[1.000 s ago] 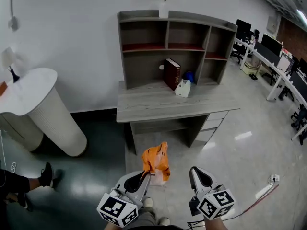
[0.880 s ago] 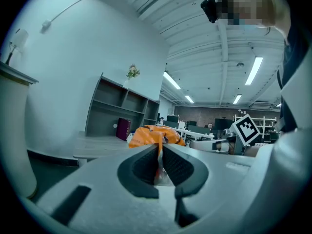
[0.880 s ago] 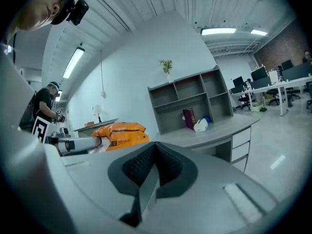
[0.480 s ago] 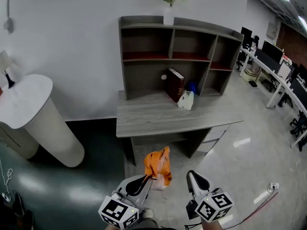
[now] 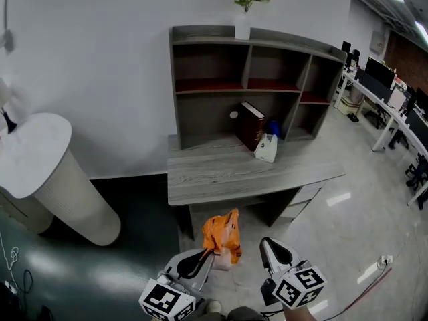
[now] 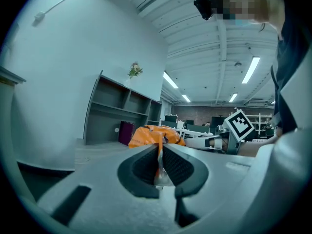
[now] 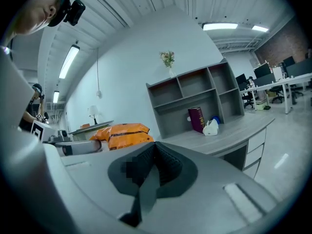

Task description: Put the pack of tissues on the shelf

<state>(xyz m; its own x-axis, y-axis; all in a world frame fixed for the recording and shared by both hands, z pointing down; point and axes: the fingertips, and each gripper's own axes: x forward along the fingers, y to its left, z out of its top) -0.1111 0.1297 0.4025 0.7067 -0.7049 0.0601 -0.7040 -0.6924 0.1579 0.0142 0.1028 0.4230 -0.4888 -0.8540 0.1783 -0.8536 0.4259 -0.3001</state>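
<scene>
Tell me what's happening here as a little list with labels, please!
Left hand-held gripper: shut on the wrapper of the tissue pack
Right hand-held gripper: shut, empty
Pack's place: in the air before the desk, not yet on the shelf
Desk holds: shelf, book, white bag
Shelf top: vase of flowers

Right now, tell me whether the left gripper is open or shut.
Shut: the fingers of the left gripper pinch the tissue pack by its wrapper.

Open-plan office: rows of long white desks (image 5: pixel 390 110), black monitors (image 5: pixel 382 73), black swivel chairs (image 5: pixel 418 169), ceiling strip lights (image 6: pixel 251 70).
</scene>
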